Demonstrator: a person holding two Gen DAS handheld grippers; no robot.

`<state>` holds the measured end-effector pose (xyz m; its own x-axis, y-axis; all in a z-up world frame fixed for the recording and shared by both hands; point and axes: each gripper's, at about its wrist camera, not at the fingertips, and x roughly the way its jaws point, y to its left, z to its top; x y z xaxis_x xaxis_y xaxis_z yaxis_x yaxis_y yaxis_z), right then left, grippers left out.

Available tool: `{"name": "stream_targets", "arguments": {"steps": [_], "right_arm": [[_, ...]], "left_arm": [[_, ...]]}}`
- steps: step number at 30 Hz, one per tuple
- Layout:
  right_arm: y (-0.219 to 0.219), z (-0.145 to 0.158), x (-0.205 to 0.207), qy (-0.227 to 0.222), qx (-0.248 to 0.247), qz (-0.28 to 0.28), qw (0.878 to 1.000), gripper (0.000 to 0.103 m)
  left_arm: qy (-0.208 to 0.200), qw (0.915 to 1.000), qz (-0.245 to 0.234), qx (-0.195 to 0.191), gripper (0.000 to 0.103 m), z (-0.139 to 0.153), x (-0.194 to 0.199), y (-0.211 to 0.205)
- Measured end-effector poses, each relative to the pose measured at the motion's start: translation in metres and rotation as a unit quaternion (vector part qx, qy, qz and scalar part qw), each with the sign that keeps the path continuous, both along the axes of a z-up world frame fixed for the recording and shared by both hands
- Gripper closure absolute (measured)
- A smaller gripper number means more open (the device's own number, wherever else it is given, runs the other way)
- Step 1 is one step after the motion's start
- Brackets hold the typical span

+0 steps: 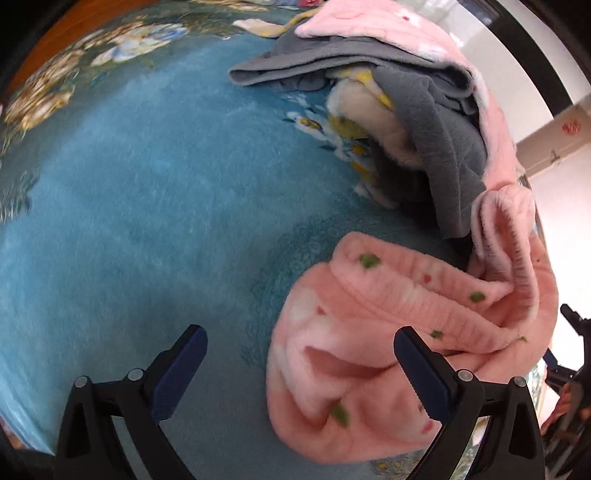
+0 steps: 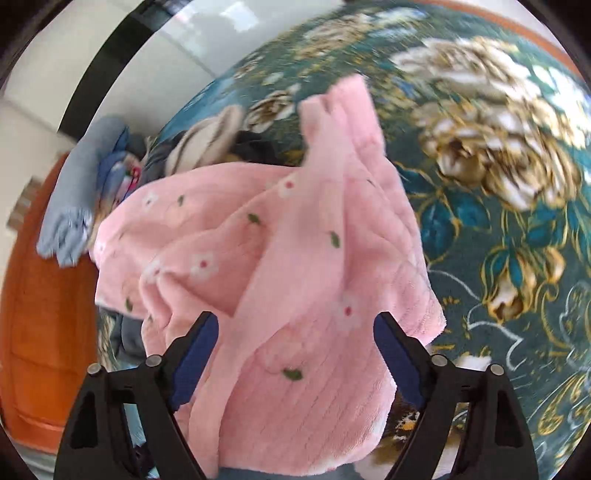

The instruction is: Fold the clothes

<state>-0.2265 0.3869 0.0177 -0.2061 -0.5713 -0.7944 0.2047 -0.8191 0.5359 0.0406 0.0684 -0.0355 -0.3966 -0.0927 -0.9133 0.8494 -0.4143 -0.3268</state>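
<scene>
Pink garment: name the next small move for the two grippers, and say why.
Probably bring the right gripper down and close it on an edge of the pink garment. Both grippers are open and hold nothing; the garment lies crumpled on the blue blanket beside the grey cloth. It spans the right fingers, while the left gripper mostly frames bare blanket.

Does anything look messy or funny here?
Yes. The pink top lies crumpled and bunched on the blue blanket, not flat. Behind it, grey clothes sit in a jumbled heap with a pink piece draped over them. Nothing looks torn or spilled.
</scene>
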Motion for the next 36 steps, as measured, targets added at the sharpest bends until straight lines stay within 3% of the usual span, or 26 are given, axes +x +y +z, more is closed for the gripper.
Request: {"name": "stream_targets", "arguments": {"steps": [9, 11, 17, 21, 23, 25, 26, 28, 30, 33, 36], "right_arm": [[-0.037, -0.029, -0.024, -0.078, -0.070, -0.024, 0.994, 0.015], [-0.041, -0.033, -0.026, -0.094, -0.067, -0.024, 0.993, 0.015], [-0.035, -0.045, -0.026, -0.145, -0.076, -0.054, 0.985, 0.016], [-0.026, -0.053, -0.025, -0.169, -0.079, -0.076, 0.979, 0.025], [-0.024, -0.059, -0.023, -0.188, -0.089, -0.083, 0.974, 0.028], [-0.022, -0.062, -0.020, -0.202, -0.094, -0.097, 0.970, 0.037], [-0.020, -0.063, -0.018, -0.207, -0.094, -0.104, 0.968, 0.047], [-0.019, -0.058, -0.015, -0.198, -0.075, -0.111, 0.971, 0.065], [-0.021, -0.048, -0.013, -0.182, -0.041, -0.107, 0.977, 0.093], [-0.018, -0.022, -0.009, -0.144, -0.015, -0.108, 0.984, 0.096], [-0.011, 0.020, -0.003, -0.072, 0.005, -0.095, 0.993, 0.097]], "left_arm": [[0.001, 0.9988, -0.039, 0.030, 0.005, -0.019, -0.015, 0.002], [0.006, 0.9982, -0.038, 0.045, 0.015, -0.024, -0.014, 0.002], [0.028, 0.9976, -0.032, 0.055, 0.022, -0.026, -0.009, 0.002], [0.045, 0.9967, -0.033, 0.059, 0.033, -0.025, -0.004, 0.002], [0.050, 0.9963, -0.037, 0.060, 0.043, -0.025, -0.002, 0.004], [0.053, 0.9960, -0.042, 0.059, 0.053, -0.022, -0.001, 0.005], [0.057, 0.9958, -0.042, 0.057, 0.066, -0.021, -0.001, 0.005], [0.065, 0.9956, -0.041, 0.054, 0.079, -0.017, 0.002, 0.004], [0.086, 0.9947, -0.029, 0.048, 0.088, -0.009, 0.010, 0.000], [0.126, 0.9915, 0.002, 0.032, 0.092, 0.005, 0.028, -0.008], [0.186, 0.9807, 0.060, 0.006, 0.094, 0.026, 0.062, -0.021]]}}
